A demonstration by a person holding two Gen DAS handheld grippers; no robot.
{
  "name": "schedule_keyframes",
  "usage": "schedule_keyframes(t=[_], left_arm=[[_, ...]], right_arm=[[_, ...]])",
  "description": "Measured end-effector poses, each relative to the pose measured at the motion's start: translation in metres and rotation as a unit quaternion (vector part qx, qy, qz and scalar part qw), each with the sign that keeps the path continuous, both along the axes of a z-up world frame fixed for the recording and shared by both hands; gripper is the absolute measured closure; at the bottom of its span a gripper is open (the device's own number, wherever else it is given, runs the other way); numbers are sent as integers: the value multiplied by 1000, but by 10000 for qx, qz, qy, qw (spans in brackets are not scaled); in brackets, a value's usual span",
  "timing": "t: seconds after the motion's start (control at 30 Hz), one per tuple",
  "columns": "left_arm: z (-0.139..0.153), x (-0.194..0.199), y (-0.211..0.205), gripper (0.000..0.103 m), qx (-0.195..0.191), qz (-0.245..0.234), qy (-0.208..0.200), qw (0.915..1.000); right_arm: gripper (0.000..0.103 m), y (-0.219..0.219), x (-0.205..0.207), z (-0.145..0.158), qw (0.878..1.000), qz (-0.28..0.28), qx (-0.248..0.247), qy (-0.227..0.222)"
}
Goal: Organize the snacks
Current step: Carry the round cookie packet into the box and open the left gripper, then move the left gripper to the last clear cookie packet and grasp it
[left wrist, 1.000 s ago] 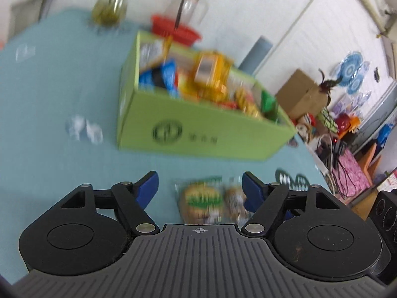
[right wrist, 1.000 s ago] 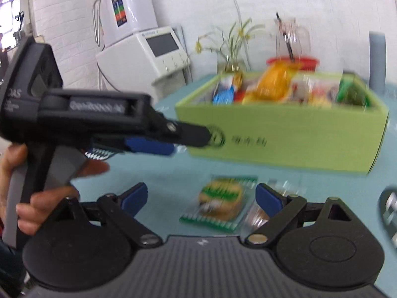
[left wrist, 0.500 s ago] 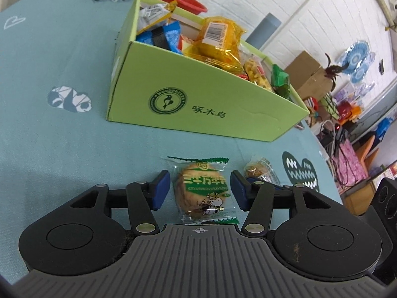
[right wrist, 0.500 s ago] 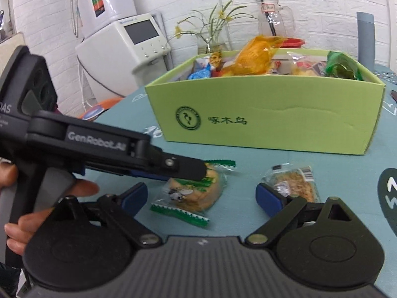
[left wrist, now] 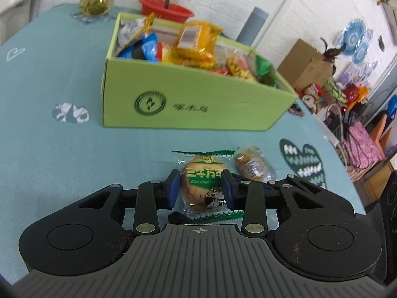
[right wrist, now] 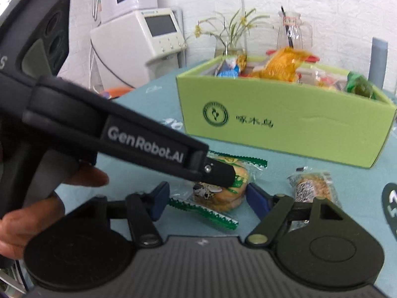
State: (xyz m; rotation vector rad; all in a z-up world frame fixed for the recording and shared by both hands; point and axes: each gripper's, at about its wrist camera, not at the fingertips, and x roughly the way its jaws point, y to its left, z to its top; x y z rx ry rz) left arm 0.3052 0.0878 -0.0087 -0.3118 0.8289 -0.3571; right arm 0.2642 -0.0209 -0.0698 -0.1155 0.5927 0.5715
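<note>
Left gripper (left wrist: 200,188): 2 blue pads (left wrist: 173,190) clamped shut, tilted downward, gripped by a hand (right wrist: 37,213). Right gripper (right wrist: 207,200): jaws closing, angled down.

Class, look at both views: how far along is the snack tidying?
Done: the green box already holds many snacks. In hand: the left tool is shut on the green-wrapped biscuit. Left: that biscuit and the small cake remain on the table.

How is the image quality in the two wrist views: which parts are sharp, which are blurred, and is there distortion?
Left wrist view: the green-wrapped biscuit between the left tongs is fairly sharp; the green box and its print are softly blurred; the fisheye bends the table edge. Right wrist view: overall soft blur, most on the box contents; the even light gives no strong glare.
</note>
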Motion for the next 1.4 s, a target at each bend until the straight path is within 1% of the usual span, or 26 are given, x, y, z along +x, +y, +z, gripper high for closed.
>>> schedule_keyframes(t=[0.03, 0.1, 0.17, 0.27, 0.37, 0.43, 0.5, 0.6, 0.63, 0.67, 0.7, 0.73, 0.77, 0.83, 0.9, 0.97, 1.07, 1.17, 1.2, 1.3, 1.4], left_arm=[[7, -2, 0, 89, -26, 27, -76, 10000], [30, -3, -1, 88, -39, 19, -390, 9992], [53, 7, -3, 88, -18, 0, -673, 9977], [86, 41, -10, 87, 115, 18, -1066, 9942], [102, 85, -13, 87, 382, 129, -1289, 9908], [100, 116, -7, 87, 440, 217, -1214, 9914], [90, 142, 3, 87, 457, 293, -1042, 9931], [64, 165, 18, 85, 444, 393, -806, 9950], [56, 168, 23, 85, 354, 463, -841, 9948], [51, 168, 28, 79, 256, 504, -912, 9942], [49, 168, 32, 66, 161, 484, -927, 9944], [48, 169, 35, 61, 83, 479, -896, 9948], [49, 168, 37, 52, -4, 520, -882, 9947], [58, 158, 39, 51, -78, 567, -1016, 9932], [71, 141, 36, 44, -123, 570, -1208, 9910], [84, 118, 29, 40, -144, 549, -1369, 9890], [93, 82, 14, 34, -81, 443, -1520, 9874], [88, 47, -9, 33, 73, 274, -1487, 9885], [83, 36, -15, 33, 48, 254, -1454, 9890], [65, 13, -33, 33, -67, 47, -1196, 9928], [50, 1, -48, 33, -89, -66, -938, 9955]], right_arm=[[24, 0, -3, 7, 9999, -10, 20, -124], [22, -2, -4, 24, 9991, 10, 59, -424], [20, 0, 7, 43, 9973, 44, 16, -731], [20, 3, 43, 71, 9941, 51, -89, -1076], [20, 11, 99, 88, 9952, 112, -17, -973], [20, 18, 135, 90, 9968, 158, 24, -787], [21, 27, 162, 82, 9980, 251, -25, -579], [21, 40, 192, 61, 9987, 435, -50, -260], [19, 44, 194, 55, 9982, 493, -52, -326], [18, 46, 195, 52, 9976, 540, -75, -422], [17, 49, 194, 51, 9972, 557, -138, -479], [17, 51, 193, 50, 9967, 562, -233, -534], [14, 53, 191, 51, 9963, 585, -278, -574], [12, 46, 181, 59, 9969, 531, -94, -574], [9, 29, 163, 72, 9963, 411, 183, -735], [8, 9, 135, 84, 9947, 221, 427, -907], [8, -21, 94, 88, 9925, 11, 774, -950], [8, -44, 61, 76, 9928, -329, 859, -770], [8, -50, 53, 69, 9927, -468, 885, -680], [8, -67, 34, 46, 9917, -683, 1041, -304], [8, -78, 18, 25, 9913, -871, 990, -36]])
